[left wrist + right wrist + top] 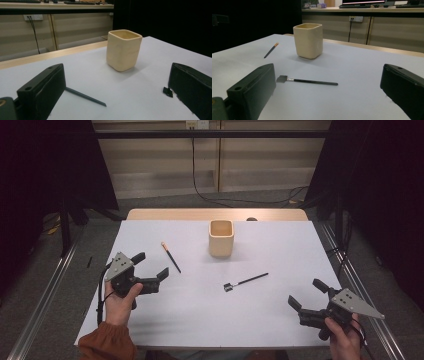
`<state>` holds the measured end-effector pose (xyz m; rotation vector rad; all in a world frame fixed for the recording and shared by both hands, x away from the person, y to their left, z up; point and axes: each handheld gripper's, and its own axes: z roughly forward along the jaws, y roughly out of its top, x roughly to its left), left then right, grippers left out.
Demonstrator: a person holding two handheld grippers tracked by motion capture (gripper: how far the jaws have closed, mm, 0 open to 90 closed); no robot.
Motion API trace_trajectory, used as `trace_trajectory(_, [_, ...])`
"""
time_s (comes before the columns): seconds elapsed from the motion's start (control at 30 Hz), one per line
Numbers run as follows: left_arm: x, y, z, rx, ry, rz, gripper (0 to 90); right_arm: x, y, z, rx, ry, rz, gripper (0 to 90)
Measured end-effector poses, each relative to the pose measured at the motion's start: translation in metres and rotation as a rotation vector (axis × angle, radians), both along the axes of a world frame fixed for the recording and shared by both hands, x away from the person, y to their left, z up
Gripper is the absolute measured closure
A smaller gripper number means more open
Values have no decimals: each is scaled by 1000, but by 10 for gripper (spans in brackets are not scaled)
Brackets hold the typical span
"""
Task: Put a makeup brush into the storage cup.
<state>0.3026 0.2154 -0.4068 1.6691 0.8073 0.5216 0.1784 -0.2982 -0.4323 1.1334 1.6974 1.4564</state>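
the two makeup brushes lie flat on the white tabletop (165, 320), each apart from the cream square cup (221, 238) that serves as landmark: the orange-tipped brush (170, 256) lies just left of the cup, its tip pointing away from the person, and the flat-headed brush (245, 281) lies in front of the cup and a little to its right, head toward the middle. the cup stands upright and looks empty, near the far edge. the left tongs (150, 265) hover in front of and left of the cup, near the orange-tipped brush, jaws spread wide and holding nothing; the right tongs (307, 294) sit well to the right and nearer the person than the cup, also wide and empty. judging from this, the brushes are meant for the cup. both are thin and lie flush on the sheet, so jaws closing from above may skid off or roll them away, and a brush held near one end could tilt, catch the rim and tip the light cup.
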Motion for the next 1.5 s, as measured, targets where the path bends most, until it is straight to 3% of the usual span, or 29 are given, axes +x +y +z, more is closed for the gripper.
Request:
trace_trajectory(0.27, [13, -1, 6, -3, 19, 14, 12, 0, 0, 0, -5, 2, 0, 0])
trace_trajectory(0.6, [29, -8, 13, 7, 11, 25, 13, 0, 0, 0, -8, 0, -1, 0])
trace_trajectory(0.67, [32, -10, 16, 29, -1, 23, 12, 0, 0, 0, -9, 0, 0, 0])
trace_trajectory(0.8, [41, -14, 22, 12, 5, 15, 12, 0, 0, 0, -9, 1, -1, 0])
trace_trajectory(0.9, [49, -17, 25, 32, 4, 15, 12, 0, 0, 0, -8, 1, 0, 0])
trace_trajectory(1.03, [58, -23, 31, 23, 20, -5, 15, 0, 0, -1, -16, 1, 1, 0])
trace_trajectory(1.23, [69, -33, 44, 31, -7, 0, 17, 0, 0, -1, -16, 2, 2, 0])
trace_trajectory(1.5, [85, -35, 42, 50, 5, 19, 17, 0, -1, -1, -11, 6, 2, 0])
